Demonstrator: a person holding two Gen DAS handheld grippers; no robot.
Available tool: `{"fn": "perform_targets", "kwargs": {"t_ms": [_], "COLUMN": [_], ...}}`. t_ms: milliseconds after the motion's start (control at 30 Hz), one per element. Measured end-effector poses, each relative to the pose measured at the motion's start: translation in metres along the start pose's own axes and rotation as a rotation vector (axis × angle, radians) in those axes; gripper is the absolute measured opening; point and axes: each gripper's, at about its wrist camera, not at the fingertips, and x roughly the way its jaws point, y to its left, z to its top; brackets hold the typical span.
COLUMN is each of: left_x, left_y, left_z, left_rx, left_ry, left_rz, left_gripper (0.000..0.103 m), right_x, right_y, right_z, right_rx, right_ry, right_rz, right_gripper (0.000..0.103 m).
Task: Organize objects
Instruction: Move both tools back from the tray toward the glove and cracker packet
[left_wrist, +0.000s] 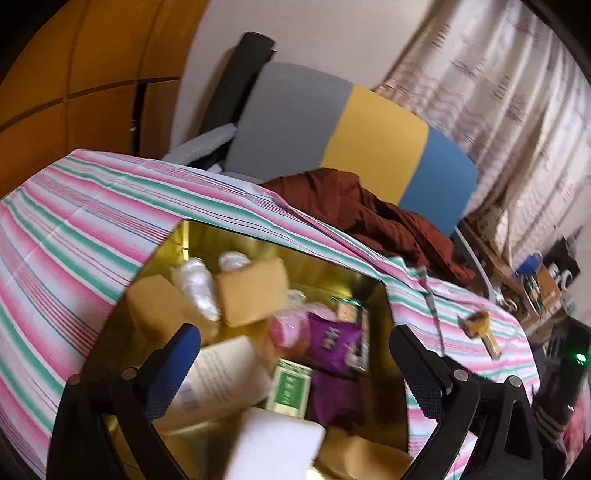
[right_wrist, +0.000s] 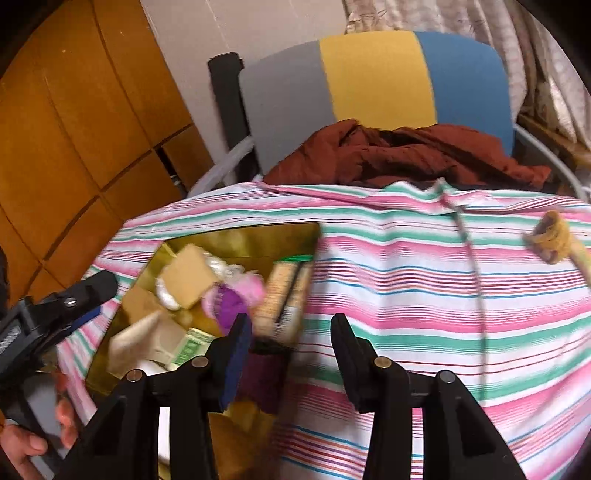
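A gold tin (left_wrist: 258, 236) sits open on the striped tablecloth (left_wrist: 74, 221). Inside lie tan blocks (left_wrist: 251, 291), white wrapped bundles (left_wrist: 195, 284), a pink item (left_wrist: 290, 328), a purple packet (left_wrist: 332, 343), a green carton (left_wrist: 290, 387) and a white block (left_wrist: 273, 439). My left gripper (left_wrist: 295, 332) hangs over the tin, jaws wide open, nothing between them. My right gripper (right_wrist: 291, 321) hovers over the right edge of the tin (right_wrist: 258, 236), jaws partly apart and holding nothing. A yellow crumpled object (right_wrist: 550, 236) lies alone on the cloth at the right.
Behind the table stands a grey, yellow and blue chair (right_wrist: 373, 74) with a brown garment (right_wrist: 406, 155) draped on it. A thin cord (right_wrist: 476, 277) runs across the cloth. A hand (right_wrist: 22, 446) holds the left gripper (right_wrist: 92, 291) at lower left. Wooden cabinets are at the left.
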Motion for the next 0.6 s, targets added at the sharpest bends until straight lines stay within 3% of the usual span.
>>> {"fn": "perform_targets", "kwargs": {"t_ms": [300,600], "left_x": [0.004,0.018], "left_y": [-0.047,-0.102], "left_z": [-0.018,-0.038], "left_rx": [0.123,0.276], "left_ry": [0.04,0.084], "left_rz": [-0.07,-0.084], "left_gripper": [0.103,0.103], "right_x": [-0.019,-0.034], "right_y": [-0.052,-0.103], "right_z": [-0.008,-0.017], "right_rx": [0.068,0.139], "right_ry": [-0.004,-0.015], "right_rz": [-0.123,-0.19], "right_gripper": [0.045,0.046]}}
